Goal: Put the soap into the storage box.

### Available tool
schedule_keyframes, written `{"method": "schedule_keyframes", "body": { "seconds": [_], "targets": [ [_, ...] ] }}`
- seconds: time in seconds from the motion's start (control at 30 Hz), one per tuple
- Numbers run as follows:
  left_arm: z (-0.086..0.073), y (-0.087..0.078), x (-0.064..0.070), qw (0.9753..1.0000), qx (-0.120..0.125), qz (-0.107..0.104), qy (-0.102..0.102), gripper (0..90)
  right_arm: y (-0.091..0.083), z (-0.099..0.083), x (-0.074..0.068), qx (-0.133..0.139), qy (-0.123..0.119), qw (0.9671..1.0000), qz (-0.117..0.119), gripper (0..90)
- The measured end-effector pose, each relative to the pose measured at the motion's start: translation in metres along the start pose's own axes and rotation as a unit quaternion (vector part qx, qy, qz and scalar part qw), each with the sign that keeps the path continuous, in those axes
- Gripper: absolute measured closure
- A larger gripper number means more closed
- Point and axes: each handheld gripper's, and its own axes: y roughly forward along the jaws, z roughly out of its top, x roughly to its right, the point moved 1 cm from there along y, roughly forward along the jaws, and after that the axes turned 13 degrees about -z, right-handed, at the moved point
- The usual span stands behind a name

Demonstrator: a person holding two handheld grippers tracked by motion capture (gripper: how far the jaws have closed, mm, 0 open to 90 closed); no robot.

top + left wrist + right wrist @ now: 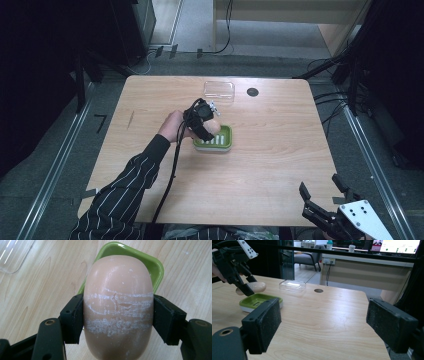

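the left gripper (pixel 207 121) had its fingers (pixel 72 318) clamped on a peach-coloured bar of soap (pixel 118 307), one pad pressed to each long side, the bar's scuffed white streaks running across between them. from where i stood the soap hung just above the green soap dish (pixel 218 140), near the middle of the desk (pixel 280 150), and did not seem to touch it. a clear plastic lid (pixel 219 91) lay further back, well apart from the dish, beside a dark round grommet (pixel 252 92). the right gripper (pixel 322 192) sat at the near right corner of the desk, its fingers (pixel 263 325) spread wide, holding nothing, only bare wood between them.
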Motion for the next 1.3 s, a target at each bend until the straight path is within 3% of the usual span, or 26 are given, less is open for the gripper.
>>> {"method": "schedule_keyframes", "body": {
  "seconds": [0.2,0.4,0.83,1.3],
  "targets": [
    [0.003,0.007,-0.002,0.9999,-0.005,-0.008,0.011,33.5,-0.001,0.000,0.001,-0.001,0.001,1.0000,-0.002,13.2],
    [0.005,0.013,-0.003,0.9992,-0.009,-0.014,0.035,33.4,-0.001,0.000,0.001,-0.001,0.001,1.0000,-0.002,13.2],
    [0.011,0.027,-0.007,0.9979,-0.021,-0.020,0.058,33.4,-0.002,-0.001,0.002,-0.002,0.002,1.0000,-0.005,13.2],
    [0.012,0.040,-0.013,0.9973,-0.033,-0.023,0.061,33.4,-0.004,-0.001,0.003,-0.002,0.003,1.0000,-0.007,13.2]
  ]
}}
